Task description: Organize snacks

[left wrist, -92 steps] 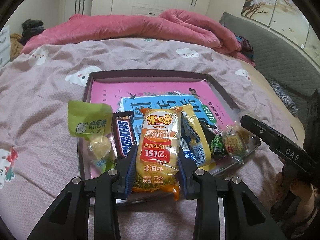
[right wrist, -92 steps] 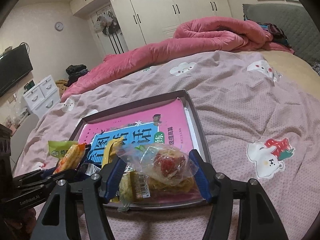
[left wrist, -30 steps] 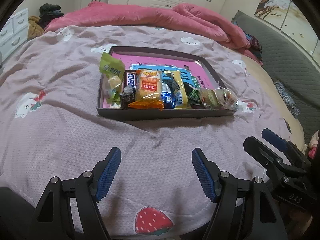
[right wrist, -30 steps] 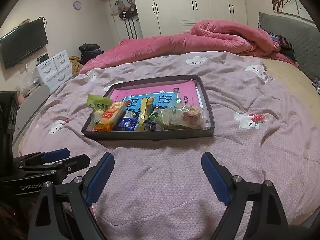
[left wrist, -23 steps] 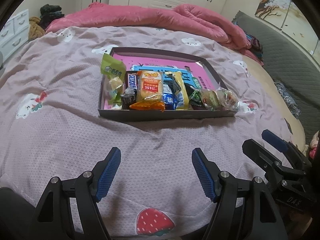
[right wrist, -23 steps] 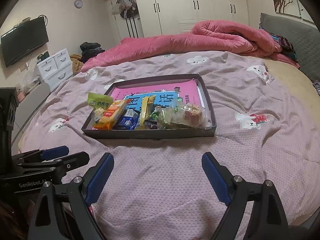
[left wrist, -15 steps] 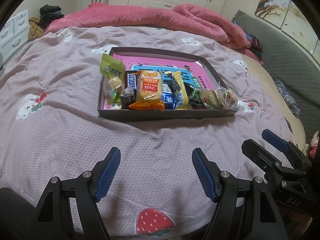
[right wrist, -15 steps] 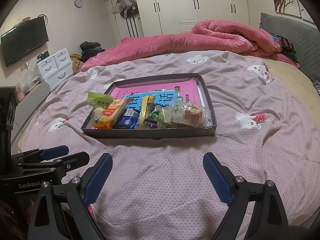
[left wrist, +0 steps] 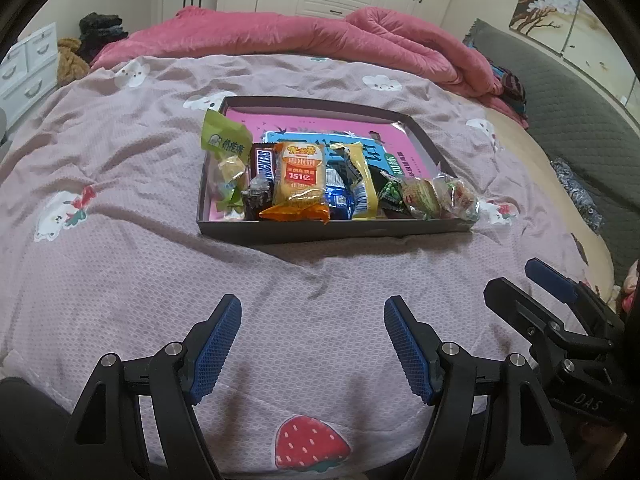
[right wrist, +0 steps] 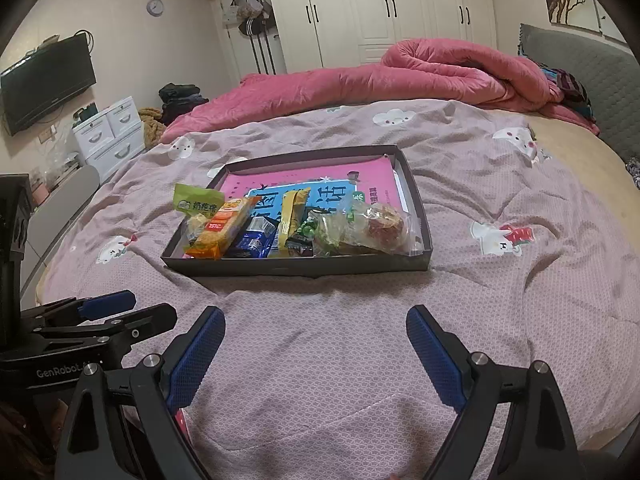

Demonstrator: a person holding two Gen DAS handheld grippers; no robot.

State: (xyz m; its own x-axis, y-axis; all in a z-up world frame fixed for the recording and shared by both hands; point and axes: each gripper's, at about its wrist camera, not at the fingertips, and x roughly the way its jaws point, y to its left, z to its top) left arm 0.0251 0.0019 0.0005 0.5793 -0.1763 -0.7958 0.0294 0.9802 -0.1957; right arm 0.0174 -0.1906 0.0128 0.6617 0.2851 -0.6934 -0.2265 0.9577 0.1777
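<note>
A dark shallow tray (left wrist: 332, 232) (right wrist: 296, 270) lies on the bed with a pink and blue book inside. Several snacks stand in a row along its near edge: a green packet (left wrist: 224, 142), a Snickers bar (left wrist: 264, 168), an orange rice cracker pack (left wrist: 300, 176) (right wrist: 222, 228), a yellow wrapper (left wrist: 360, 176) and a clear bag with a pastry (right wrist: 376, 226). My left gripper (left wrist: 312, 316) is open and empty, well short of the tray. My right gripper (right wrist: 314, 320) is open and empty, also short of the tray.
The lilac bedspread (left wrist: 120, 240) with cartoon prints covers the bed. A pink duvet (right wrist: 360, 76) is heaped at the far side. White drawers (right wrist: 108, 132) and a wall TV (right wrist: 44, 80) are at the left. A grey headboard (left wrist: 560, 92) is at the right.
Both grippers let go of the snacks they held in the tray, opened and drew back toward the near edge of the bed. In the last second they barely move.
</note>
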